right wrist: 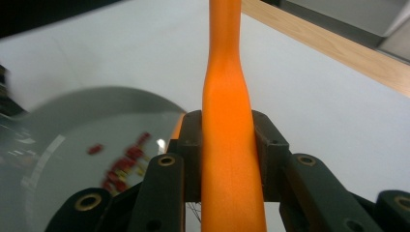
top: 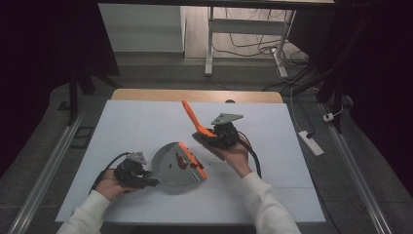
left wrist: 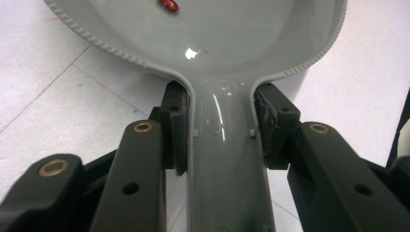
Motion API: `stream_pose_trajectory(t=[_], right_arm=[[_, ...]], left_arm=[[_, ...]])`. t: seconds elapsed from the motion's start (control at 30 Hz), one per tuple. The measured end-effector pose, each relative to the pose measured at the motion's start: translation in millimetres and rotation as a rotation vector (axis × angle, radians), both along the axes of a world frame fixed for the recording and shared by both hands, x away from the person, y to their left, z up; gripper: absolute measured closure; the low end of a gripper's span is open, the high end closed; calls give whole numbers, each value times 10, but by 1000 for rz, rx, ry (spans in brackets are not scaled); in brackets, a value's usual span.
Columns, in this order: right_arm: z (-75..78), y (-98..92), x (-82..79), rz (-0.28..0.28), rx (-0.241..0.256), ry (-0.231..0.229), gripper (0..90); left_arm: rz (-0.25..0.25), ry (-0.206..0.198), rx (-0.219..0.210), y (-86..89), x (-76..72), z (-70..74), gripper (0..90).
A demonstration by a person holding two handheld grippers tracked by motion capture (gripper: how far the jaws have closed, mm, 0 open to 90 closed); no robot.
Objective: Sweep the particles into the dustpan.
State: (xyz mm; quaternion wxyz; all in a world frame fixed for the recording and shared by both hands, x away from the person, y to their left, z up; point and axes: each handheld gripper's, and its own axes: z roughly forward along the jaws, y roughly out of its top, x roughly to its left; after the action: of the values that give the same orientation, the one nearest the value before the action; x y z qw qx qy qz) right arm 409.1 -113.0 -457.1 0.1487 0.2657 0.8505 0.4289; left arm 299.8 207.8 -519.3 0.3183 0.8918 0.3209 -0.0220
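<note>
Holding two tools at once, I have the left claw (top: 152,182) clamped on the handle of the grey plastic dustpan with an orange front lip (top: 176,165), and the right claw (top: 207,139) clamped on the handle of the orange plastic hand brush (top: 193,119).

Left claw: in the left gripper view its jaws press both sides of the dustpan's narrow handle (left wrist: 223,159), just behind the point where it widens into the pan. I judge this grip is chosen to keep the pan flat and steady on the white counter (top: 136,126), with the lip turned toward the brush.

Right claw: in the right gripper view the jaws are shut around the orange handle (right wrist: 231,145), which runs up and away toward the counter's far edge. The brush head is hidden below the claw, just beside the pan's lip; I read this as the pose for sweeping into the pan.

Position: the dustpan lies near the middle of the counter, somewhat toward its near edge, with the brush at its right.

Contents: the small red scraps (top: 186,161) sit inside the pan close to the lip; they are too small and clustered to count exactly, though several show in the right gripper view (right wrist: 126,162).

Count: one dustpan, one brush, two claws, one cluster of scraps.
</note>
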Motion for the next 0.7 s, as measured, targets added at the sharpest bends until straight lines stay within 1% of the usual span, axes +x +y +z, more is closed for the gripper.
stream_pose_trajectory(t=[0.1, 0.23, 0.37, 0.53, 0.7], right_arm=[[-75, -40, 25, -22, -42, 4, 698], [-168, -34, 70, -31, -60, 22, 699], [-246, 41, 75, -19, -82, 31, 699], [-345, 188, 77, 0, -105, 38, 698], [-366, 299, 43, 26, -112, 32, 699]], left_arm=[[1, -2, 1, -2, -2, 2, 615], [1, -1, 0, 1, 0, 0, 615], [1, -2, 1, 0, -1, 0, 615], [-1, -3, 2, -3, -3, 0, 615], [-1, -3, 3, -3, -3, 0, 615]])
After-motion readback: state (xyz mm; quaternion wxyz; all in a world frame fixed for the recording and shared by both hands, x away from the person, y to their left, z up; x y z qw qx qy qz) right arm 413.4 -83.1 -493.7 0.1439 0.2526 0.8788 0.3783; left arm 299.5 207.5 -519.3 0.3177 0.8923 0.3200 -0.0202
